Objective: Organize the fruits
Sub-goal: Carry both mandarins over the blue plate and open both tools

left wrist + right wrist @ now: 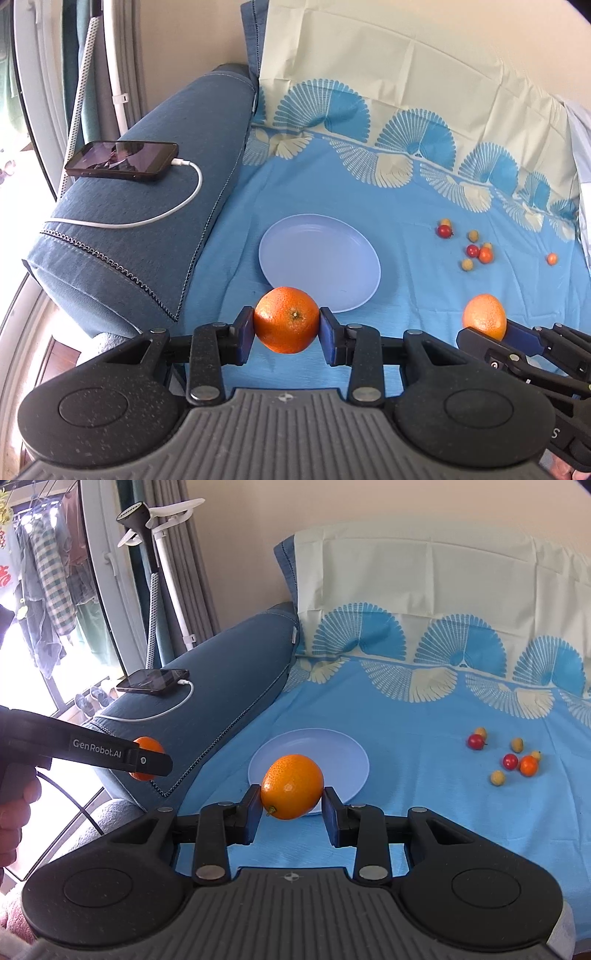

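Observation:
My left gripper (pixel 286 325) is shut on a round orange (pixel 286 319), held in the air just in front of the pale blue plate (pixel 321 254). In the right wrist view my right gripper (pixel 291 801) is shut on a second, slightly oval orange (pixel 293 791), stem end down-left, held over the near rim of the same plate (pixel 332 749). Each view catches the other gripper: the right one with its orange (pixel 484 320) at the right edge, the left one (pixel 147 762) with its orange (pixel 149 746) at the left. Several cherry tomatoes and small yellow fruits (pixel 474 251) (pixel 513 762) lie scattered on the blue sheet to the right.
A blue sofa armrest (pixel 147 206) rises to the left of the plate, with a phone (pixel 123 160) and its white charging cable (pixel 162 218) on top. A patterned blue sheet (pixel 424 775) covers the seat and backrest. A person's hand (pixel 14 805) grips the left tool.

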Available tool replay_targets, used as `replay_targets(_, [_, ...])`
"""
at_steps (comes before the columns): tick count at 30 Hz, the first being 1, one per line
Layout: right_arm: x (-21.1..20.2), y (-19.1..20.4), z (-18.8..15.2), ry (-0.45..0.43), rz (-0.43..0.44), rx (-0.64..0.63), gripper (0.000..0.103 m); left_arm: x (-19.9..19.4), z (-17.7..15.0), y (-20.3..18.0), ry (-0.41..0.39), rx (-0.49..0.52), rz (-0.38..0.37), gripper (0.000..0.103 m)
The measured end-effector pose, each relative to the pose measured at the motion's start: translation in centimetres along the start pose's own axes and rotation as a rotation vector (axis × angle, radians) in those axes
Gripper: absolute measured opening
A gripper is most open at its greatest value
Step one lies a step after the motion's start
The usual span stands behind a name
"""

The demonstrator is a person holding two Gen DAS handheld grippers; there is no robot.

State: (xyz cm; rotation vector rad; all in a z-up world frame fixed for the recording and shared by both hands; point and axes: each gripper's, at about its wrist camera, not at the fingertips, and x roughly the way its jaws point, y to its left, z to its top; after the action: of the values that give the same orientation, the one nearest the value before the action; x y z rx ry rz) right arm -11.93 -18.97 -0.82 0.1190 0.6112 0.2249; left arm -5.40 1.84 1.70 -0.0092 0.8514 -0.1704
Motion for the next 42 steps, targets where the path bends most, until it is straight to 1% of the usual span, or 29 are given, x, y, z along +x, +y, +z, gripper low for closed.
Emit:
replay_targets(11, [0.2,0.4,0.1,0.006,-0.010,-0.019,0.036,-0.1,-0.1,0.2,-0.008,-0.010,-0.011,0.041])
replay_targets(27, [1.3,0.4,0.3,0.035,-0.004,-0.017,0.036,1.2,0.6,0.2,0.003,-0.017,-0.007,0.041])
replay_targets(34, [2.6,0.2,0.6,0.051,-0.008,-0.005,0.036,2.3,1.3,0.5,0.010,-0.032,-0.006,0.041])
replay_targets(42, [5.2,0.0,1.3,0.071,-0.010,-0.004,0.036,4.8,2.9,0.6,0.029,-0.044,-0.006,0.041])
